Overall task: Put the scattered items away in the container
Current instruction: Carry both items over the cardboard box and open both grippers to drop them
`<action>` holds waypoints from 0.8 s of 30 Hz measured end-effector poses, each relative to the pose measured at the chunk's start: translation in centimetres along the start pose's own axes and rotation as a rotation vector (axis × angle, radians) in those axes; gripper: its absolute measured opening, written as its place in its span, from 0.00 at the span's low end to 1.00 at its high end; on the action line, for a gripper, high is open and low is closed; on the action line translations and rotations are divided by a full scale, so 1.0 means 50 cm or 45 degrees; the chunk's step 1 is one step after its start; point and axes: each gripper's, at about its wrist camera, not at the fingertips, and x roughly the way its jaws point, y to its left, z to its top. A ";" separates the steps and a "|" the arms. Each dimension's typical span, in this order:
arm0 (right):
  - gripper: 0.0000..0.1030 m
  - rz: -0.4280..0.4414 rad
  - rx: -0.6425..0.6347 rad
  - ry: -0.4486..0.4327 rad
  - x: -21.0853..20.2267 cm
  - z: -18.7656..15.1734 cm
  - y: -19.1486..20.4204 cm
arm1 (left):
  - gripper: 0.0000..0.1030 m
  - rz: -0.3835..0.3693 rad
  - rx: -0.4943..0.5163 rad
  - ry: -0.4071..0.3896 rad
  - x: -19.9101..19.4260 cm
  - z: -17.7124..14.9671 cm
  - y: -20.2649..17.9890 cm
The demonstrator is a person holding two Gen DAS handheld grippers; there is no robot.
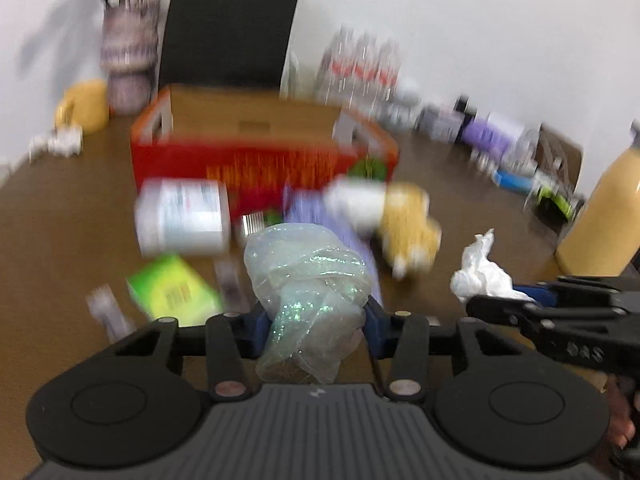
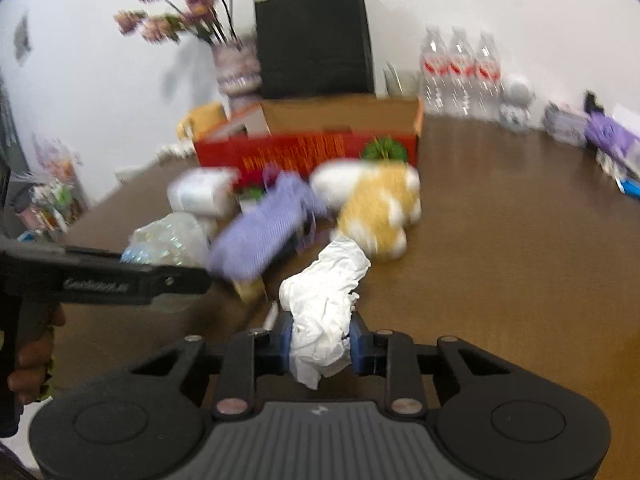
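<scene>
My left gripper (image 1: 316,320) is shut on a crumpled clear iridescent plastic wrap (image 1: 308,276), whose bulk bulges up between the blue pads. My right gripper (image 2: 320,340) is shut on a crumpled white tissue (image 2: 324,292); that tissue (image 1: 484,272) also shows at the right of the left wrist view. The red cardboard box (image 1: 248,160), open at the top, stands behind the clutter, and the same box (image 2: 308,148) fills the middle of the right wrist view. In front of it lie a white bottle (image 1: 184,220), a purple cloth (image 2: 264,232), a yellow-and-white plush toy (image 2: 380,208) and a green packet (image 1: 176,288).
On the brown table (image 2: 500,240) stand a black paper bag (image 2: 316,40), a vase of flowers (image 2: 236,72), three water bottles (image 2: 460,72) and a large yellow bottle (image 1: 604,216). Small packets (image 1: 492,136) line the far right edge. A hand (image 2: 32,356) holds the left gripper's handle.
</scene>
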 end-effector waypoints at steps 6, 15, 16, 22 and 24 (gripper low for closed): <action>0.26 -0.001 -0.082 -0.149 0.050 0.222 -0.035 | 0.49 0.121 0.057 -0.145 0.052 0.224 0.050; 0.26 -0.099 0.007 0.111 0.409 0.514 -0.086 | 0.51 0.343 -0.098 0.183 0.396 0.416 0.177; 0.26 -0.105 0.026 0.155 0.451 0.518 -0.094 | 0.51 0.354 -0.114 0.216 0.426 0.414 0.191; 0.26 -0.171 0.044 0.313 0.612 0.492 -0.122 | 0.51 0.377 -0.144 0.345 0.531 0.386 0.232; 0.26 -0.175 0.047 0.339 0.629 0.481 -0.137 | 0.51 0.381 -0.128 0.362 0.543 0.378 0.235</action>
